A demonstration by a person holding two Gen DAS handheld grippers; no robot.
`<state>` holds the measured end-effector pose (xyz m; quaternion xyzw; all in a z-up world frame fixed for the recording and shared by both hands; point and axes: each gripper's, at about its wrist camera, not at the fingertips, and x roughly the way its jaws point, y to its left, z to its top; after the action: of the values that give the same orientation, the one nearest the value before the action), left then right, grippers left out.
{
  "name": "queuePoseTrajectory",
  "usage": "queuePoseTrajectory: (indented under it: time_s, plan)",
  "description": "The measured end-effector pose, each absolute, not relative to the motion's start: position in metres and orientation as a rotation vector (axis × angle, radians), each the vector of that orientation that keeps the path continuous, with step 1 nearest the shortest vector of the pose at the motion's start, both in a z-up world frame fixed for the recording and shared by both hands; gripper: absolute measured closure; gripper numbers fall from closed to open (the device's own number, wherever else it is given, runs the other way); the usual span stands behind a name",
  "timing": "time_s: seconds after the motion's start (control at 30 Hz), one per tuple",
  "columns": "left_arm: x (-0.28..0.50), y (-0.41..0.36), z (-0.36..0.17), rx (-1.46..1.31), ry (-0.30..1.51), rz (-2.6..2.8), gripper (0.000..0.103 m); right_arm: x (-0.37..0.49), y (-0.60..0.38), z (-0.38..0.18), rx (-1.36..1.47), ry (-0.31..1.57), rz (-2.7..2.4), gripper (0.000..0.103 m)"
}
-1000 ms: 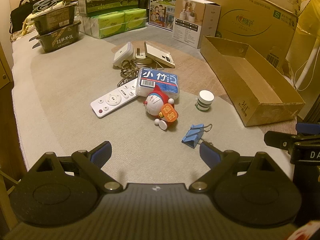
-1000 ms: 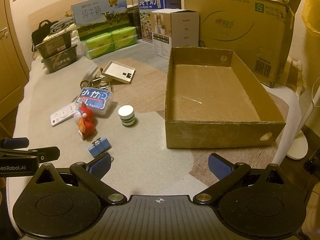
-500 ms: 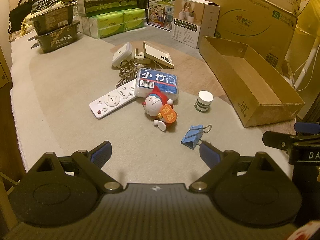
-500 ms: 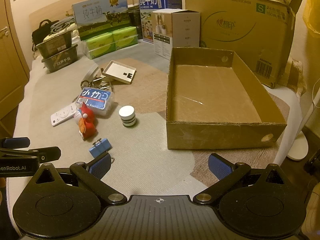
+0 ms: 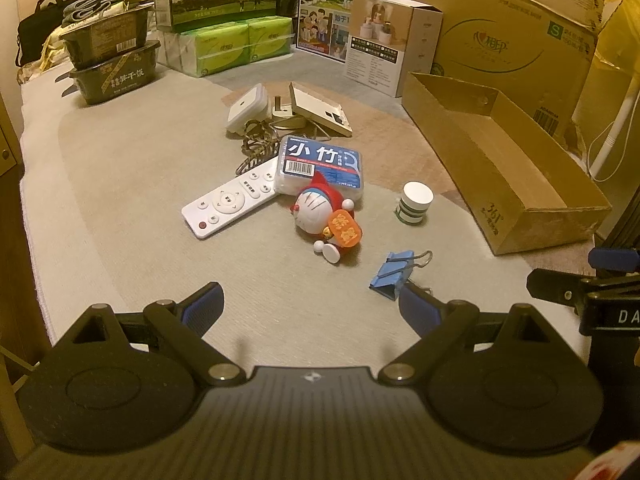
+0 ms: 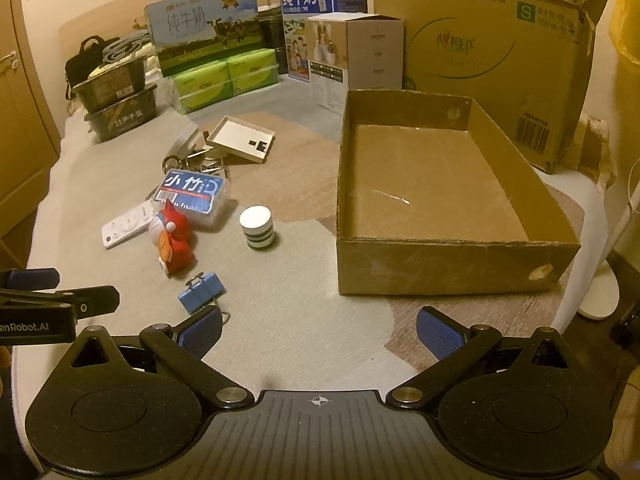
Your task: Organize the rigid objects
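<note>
Clip [image 5: 392, 274] lies on the mat just ahead of your left gripper [image 5: 310, 300], by its right finger, long axis slanting toward the empty cardboard box [image 6: 452, 268], while your right gripper [image 6: 318, 330], jaws likewise spread and empty, hovers equally near.

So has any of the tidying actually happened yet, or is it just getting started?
Just starting. Done: nothing, the cardboard box is bare inside. In hand: nothing, the left gripper and right gripper are both open above the mat. Left: the clip, toy, small jar, remote, blue-label case and the pieces behind them all lie loose.
</note>
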<state>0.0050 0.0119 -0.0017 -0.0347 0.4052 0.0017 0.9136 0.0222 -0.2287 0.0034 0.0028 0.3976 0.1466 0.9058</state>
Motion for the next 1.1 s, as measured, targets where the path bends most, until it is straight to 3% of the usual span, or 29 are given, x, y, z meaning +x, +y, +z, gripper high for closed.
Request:
queuePoseTrajectory:
  time_s: [0.63, 0.9, 1.0, 1.1]
  plan:
    - [0.034, 0.044, -0.007, -0.018, 0.817, -0.1, 0.01, 0.03, -0.206, -0.01, 0.001, 0.787, 0.54, 0.001]
    - [0.05, 0.06, -0.012, 0.061, 0.798, -0.208, 0.01, 0.04, -0.173, -0.024, -0.156, 0.732, 0.738, 0.001]
    - [0.055, 0.061, -0.015, 0.084, 0.795, -0.24, 0.01, 0.05, -0.162, -0.036, -0.209, 0.742, 0.786, 0.013]
    - [0.06, 0.061, -0.021, 0.112, 0.794, -0.27, 0.01, 0.06, -0.153, -0.048, -0.246, 0.748, 0.819, 0.017]
